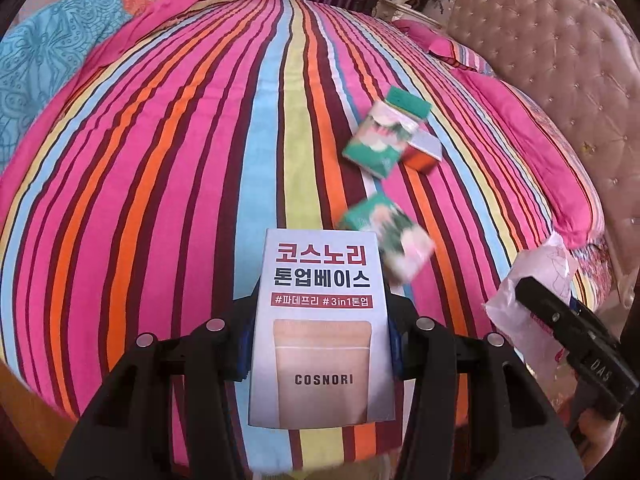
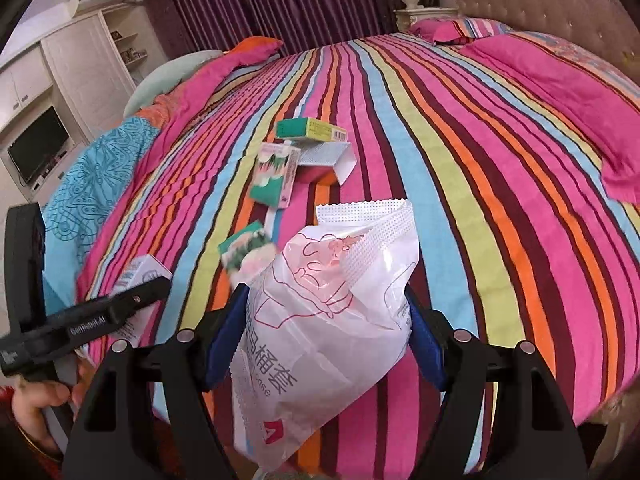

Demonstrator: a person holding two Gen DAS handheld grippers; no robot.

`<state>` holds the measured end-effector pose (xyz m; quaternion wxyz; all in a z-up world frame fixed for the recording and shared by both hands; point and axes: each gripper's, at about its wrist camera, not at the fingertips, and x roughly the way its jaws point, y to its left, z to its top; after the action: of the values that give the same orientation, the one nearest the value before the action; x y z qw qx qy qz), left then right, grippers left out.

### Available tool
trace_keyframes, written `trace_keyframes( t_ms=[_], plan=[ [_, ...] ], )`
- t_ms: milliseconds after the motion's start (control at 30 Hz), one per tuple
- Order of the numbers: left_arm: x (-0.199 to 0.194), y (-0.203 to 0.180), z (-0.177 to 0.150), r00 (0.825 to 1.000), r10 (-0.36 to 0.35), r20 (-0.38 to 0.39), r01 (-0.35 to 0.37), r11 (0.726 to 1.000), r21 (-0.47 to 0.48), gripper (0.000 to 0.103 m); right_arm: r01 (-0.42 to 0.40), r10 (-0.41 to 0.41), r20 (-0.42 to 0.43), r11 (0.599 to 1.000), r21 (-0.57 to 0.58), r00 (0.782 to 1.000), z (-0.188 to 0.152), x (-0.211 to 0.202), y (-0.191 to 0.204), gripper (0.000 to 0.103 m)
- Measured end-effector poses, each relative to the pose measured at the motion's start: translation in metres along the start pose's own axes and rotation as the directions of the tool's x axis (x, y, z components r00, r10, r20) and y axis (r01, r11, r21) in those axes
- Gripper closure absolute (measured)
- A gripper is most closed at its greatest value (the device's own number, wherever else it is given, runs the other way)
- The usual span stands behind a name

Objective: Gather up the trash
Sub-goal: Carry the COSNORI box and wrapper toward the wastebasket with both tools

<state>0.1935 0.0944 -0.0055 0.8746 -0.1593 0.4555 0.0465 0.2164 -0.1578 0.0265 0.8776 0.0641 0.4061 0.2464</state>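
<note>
My left gripper (image 1: 322, 320) is shut on a white COSNORI carton (image 1: 320, 280), held upright over the striped bed. My right gripper (image 2: 324, 304) is shut on a crumpled white plastic wrapper (image 2: 332, 304) with pink line drawings and printed text. Each gripper shows at the edge of the other view: the right one with its wrapper (image 1: 524, 304), the left one with its carton (image 2: 140, 276). On the bedspread lie several small boxes: a green-and-white one (image 2: 276, 176), a green-and-yellow one (image 2: 310, 128), an opened silver one (image 2: 328, 156), and a blurred green one (image 2: 248, 252) nearest the grippers.
The striped bedspread (image 2: 460, 184) fills both views. Pink pillows (image 2: 560, 92) and a tufted headboard (image 1: 560, 72) are on the right, a blue patterned blanket (image 2: 96, 184) on the left. Purple curtains (image 2: 280, 0), a white wardrobe and a TV (image 2: 38, 148) stand beyond. A hand (image 2: 36, 400) holds the left gripper.
</note>
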Motion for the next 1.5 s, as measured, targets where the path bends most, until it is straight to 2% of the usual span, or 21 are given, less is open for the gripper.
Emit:
trace_keyframes(
  t_ms=[433, 667, 933, 1167, 1333, 1500],
  plan=[
    [-0.032, -0.012, -0.065, 1.000, 0.004, -0.006, -0.003, 0.997, 0.072, 0.055, -0.009, 0.009, -0.006, 1.000, -0.004, 1.000, -0.053, -0.035, 0.005, 0.033],
    [-0.043, -0.018, -0.103, 0.999, 0.003, -0.036, 0.002, 0.992, 0.126, 0.055, -0.030, 0.030, -0.040, 1.000, 0.008, 0.999, -0.085, -0.046, 0.011, 0.033],
    [-0.051, -0.016, -0.136, 0.998, 0.012, -0.060, -0.004, 0.990, 0.142, 0.055, -0.045, 0.046, -0.073, 0.999, 0.020, 0.996, -0.107, -0.052, 0.020, 0.033],
    [-0.047, -0.008, -0.164, 0.994, 0.012, -0.110, 0.002, 0.992, 0.126, 0.055, -0.046, 0.054, -0.152, 0.997, 0.060, 0.987, -0.132, -0.044, 0.019, 0.033],
    [-0.038, -0.010, -0.180, 0.988, 0.000, -0.153, 0.019, 0.992, 0.127, 0.055, -0.037, 0.067, -0.218, 0.990, 0.138, 0.974, -0.146, -0.035, 0.006, 0.033],
    [-0.023, -0.011, -0.196, 0.974, -0.032, -0.225, 0.062, 0.990, 0.127, 0.055, -0.017, 0.070, -0.309, 0.985, 0.169, 0.948, -0.169, -0.023, 0.003, 0.033]
  ],
)
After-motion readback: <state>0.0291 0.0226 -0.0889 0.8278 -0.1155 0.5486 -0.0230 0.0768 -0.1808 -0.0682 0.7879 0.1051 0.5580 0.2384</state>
